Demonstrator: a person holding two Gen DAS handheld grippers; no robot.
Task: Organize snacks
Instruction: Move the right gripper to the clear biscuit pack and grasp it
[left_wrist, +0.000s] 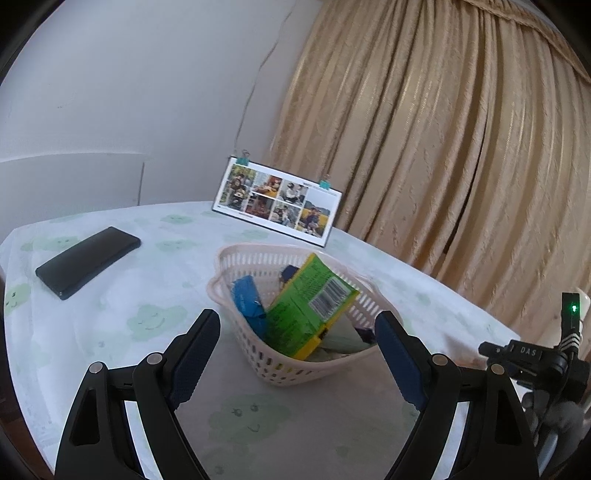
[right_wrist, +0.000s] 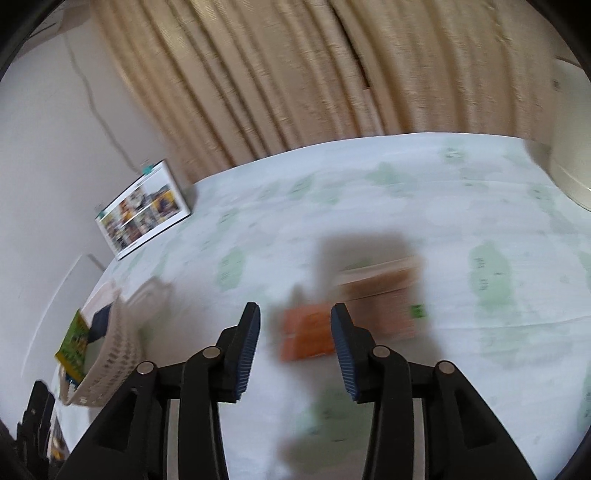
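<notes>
Beige curtains (left_wrist: 443, 147) and a pale wall back a table under a white cloth printed with green clouds (right_wrist: 406, 192).

Right gripper (right_wrist: 295, 343): jaws parted, nothing between them. It hangs above the cloth, aimed at an orange snack packet (right_wrist: 306, 336) that shows in the gap just beyond the fingertips, apparently lying flat. A tan box (right_wrist: 380, 295) lies just behind the packet, touching or nearly so; motion blur hides the exact edges and any print on either item.

Left gripper (left_wrist: 297, 339): jaws spread wide, empty. It hovers near the pink slotted basket (left_wrist: 295, 369), which appears between the fingers and a little ahead. The basket already holds a green carton (left_wrist: 310, 306) leaning upright, a blue packet (left_wrist: 247, 299) at its left and other items too hidden to name.

Procedure, as judged from this view: the step in hand is picking up the orange snack packet.
1. Let the view settle before descending.
2. Centre the packet between the pads.
3. Lower until the fingertips flank its narrow sides, clear of the tan box.
4. Close gently; a soft pack will likely crumple or slip.

A black phone (left_wrist: 88, 260) and a photo calendar (left_wrist: 277, 203) stand well apart from the work.
</notes>
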